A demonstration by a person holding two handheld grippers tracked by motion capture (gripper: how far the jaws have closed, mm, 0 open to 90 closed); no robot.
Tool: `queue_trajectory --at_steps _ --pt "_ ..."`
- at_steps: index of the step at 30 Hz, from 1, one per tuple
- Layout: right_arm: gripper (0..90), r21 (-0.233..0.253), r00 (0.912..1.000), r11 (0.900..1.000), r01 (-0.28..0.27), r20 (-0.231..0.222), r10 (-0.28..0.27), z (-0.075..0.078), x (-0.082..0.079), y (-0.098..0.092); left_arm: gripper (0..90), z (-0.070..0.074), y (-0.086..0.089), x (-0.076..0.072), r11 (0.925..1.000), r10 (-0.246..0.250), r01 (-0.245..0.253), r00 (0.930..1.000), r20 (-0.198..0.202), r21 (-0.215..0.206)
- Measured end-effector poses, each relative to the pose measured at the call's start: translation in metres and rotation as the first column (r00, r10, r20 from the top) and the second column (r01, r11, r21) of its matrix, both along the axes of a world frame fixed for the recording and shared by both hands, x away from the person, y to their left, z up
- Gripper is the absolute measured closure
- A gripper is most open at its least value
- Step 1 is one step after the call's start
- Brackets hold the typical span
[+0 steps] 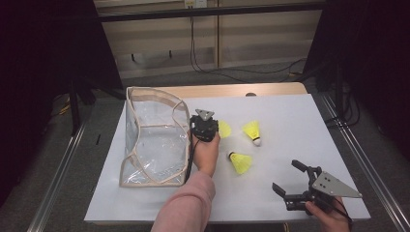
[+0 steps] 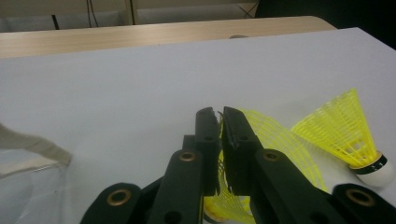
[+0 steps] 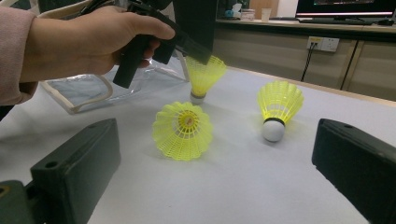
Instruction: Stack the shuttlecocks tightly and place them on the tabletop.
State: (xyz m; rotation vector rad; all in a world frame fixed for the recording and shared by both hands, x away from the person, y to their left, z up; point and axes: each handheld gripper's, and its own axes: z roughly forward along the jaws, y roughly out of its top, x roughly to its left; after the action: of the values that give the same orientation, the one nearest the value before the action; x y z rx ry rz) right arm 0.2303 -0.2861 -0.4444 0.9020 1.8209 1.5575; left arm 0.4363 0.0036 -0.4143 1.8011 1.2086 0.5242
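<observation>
Three yellow shuttlecocks are on the white table. My left gripper point(image 1: 208, 126) point(image 2: 220, 116) is shut on the mesh skirt of the held shuttlecock point(image 1: 224, 128) point(image 2: 271, 135) point(image 3: 204, 74), which hangs cork down at the table surface, just right of a clear bag point(image 1: 154, 140). A second shuttlecock point(image 1: 253, 131) point(image 2: 348, 130) point(image 3: 279, 103) lies to its right. The third shuttlecock point(image 1: 240, 162) point(image 3: 183, 130) lies nearer me on its side, its open skirt facing my right gripper point(image 1: 286, 175) point(image 3: 217, 154). That gripper is wide open near the front right corner with nothing between its fingers.
The clear bag with beige trim point(image 2: 32, 144) stands open on the table's left half. The wooden table edge point(image 1: 232, 90) runs along the back. A pink sleeve point(image 1: 186, 205) reaches in from the front. Metal rails flank the table on both sides.
</observation>
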Motion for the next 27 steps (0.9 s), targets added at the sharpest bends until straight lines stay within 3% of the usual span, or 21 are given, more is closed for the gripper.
queue_trajectory --at_steps 3,10,27 --pt "1.0 0.005 1.0 1.0 0.003 -0.008 -0.002 0.0 0.0 0.0 82.9 -0.001 -0.003 0.001 0.9993 -0.028 0.028 0.9996 0.002 -0.026" --pt "1.0 0.005 1.0 1.0 0.001 -0.008 -0.001 0.0 0.0 0.0 80.4 -0.002 -0.011 0.004 0.9983 -0.04 0.04 0.9991 -0.012 -0.044" --pt "1.0 0.002 1.0 1.0 0.004 -0.006 -0.004 0.0 0.0 -0.001 78.0 -0.003 -0.019 0.013 0.9987 -0.045 0.044 0.9988 -0.021 -0.028"
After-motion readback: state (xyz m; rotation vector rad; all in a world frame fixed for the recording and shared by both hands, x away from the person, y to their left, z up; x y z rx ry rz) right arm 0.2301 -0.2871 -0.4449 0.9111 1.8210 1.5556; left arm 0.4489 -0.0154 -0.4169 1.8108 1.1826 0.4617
